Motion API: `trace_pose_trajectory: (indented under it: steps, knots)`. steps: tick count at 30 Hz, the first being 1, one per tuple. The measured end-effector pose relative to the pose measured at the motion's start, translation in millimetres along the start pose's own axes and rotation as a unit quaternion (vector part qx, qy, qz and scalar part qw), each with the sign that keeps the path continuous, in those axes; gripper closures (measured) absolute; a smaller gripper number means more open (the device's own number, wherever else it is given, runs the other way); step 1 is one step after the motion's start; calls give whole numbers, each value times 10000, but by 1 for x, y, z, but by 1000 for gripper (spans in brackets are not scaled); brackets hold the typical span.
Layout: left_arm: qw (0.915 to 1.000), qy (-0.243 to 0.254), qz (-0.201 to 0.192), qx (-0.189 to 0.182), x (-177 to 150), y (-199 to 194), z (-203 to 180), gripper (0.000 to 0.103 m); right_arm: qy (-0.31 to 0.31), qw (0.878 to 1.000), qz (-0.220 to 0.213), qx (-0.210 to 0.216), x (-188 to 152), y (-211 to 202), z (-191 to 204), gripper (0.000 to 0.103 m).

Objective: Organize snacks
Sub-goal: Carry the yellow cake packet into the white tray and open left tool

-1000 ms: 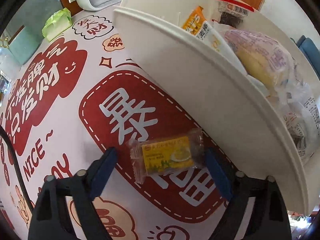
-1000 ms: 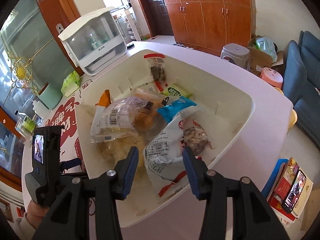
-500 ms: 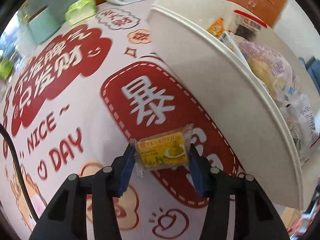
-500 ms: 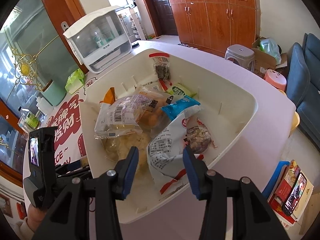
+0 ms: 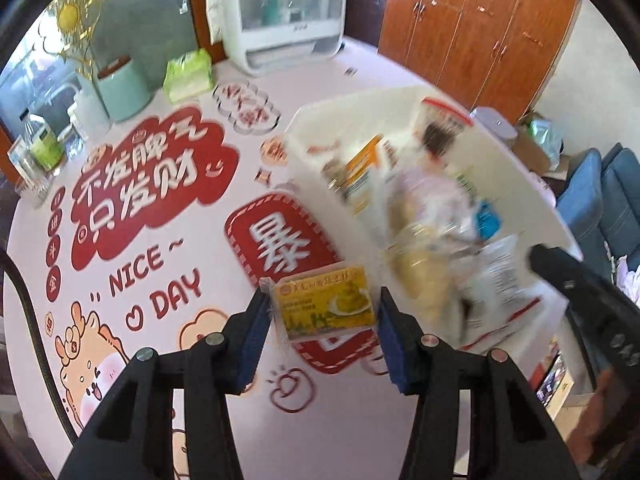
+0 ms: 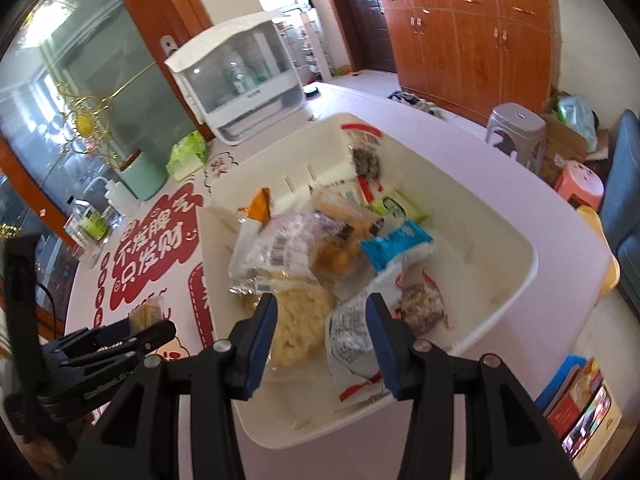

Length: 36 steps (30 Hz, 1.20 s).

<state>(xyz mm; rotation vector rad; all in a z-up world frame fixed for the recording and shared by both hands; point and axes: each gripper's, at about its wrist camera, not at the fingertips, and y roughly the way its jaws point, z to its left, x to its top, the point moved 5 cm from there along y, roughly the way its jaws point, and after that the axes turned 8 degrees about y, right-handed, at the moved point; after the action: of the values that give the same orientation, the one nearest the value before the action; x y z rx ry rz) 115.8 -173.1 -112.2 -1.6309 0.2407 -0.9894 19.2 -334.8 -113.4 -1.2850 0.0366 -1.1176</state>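
Note:
My left gripper [image 5: 322, 320] is shut on a small yellow snack packet [image 5: 326, 306] and holds it in the air above the red-and-white tablecloth, just left of the white bin [image 5: 316, 172]. The same packet [image 6: 149, 314] shows in the right wrist view, in the left gripper [image 6: 154, 324] beside the bin's left wall. My right gripper [image 6: 322, 320] is open and empty, hovering over the near side of the white bin [image 6: 524, 280], which holds several wrapped snacks, among them a blue packet [image 6: 394, 246] and a clear bag of pale cakes [image 6: 298, 320].
A white countertop cabinet [image 6: 240, 84], a green tissue pack [image 6: 186, 154], a mint canister [image 6: 142, 176] and bottles [image 5: 40, 144] stand at the table's far left. Stools [image 6: 516, 128], a wooden cupboard [image 6: 480, 40] and a blue sofa [image 5: 600, 208] lie beyond the table's right edge.
My left gripper closed on the yellow packet and lifted it off the tablecloth, tilting up and towards the bin. My right gripper stayed open over the bin and shifted only slightly.

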Motion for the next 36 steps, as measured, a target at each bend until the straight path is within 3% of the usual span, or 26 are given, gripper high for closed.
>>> trace_pose_trajectory:
  steps: [11, 20, 30, 33, 36]
  knots:
    - [9991, -93, -418, 35, 68, -32, -63, 52, -470, 9980, -256, 326, 47, -29, -15, 56]
    - [9978, -350, -517, 232, 114, -24, -86, 51, -980, 9938, -229, 478, 77, -33, -24, 56]
    - [9958, -565, -377, 612, 139, 3, -87, 48, -1104, 9921, -1, 587, 102, -21, -33, 56]
    - [9948, -618, -324, 748, 141, 10, -87, 36, -1086, 9925, 110, 556, 99, -13, -39, 56]
    - [9938, -677, -308, 826, 141, 13, -87, 18, -1144, 9916, 202, 569, 94, -9, -41, 56]
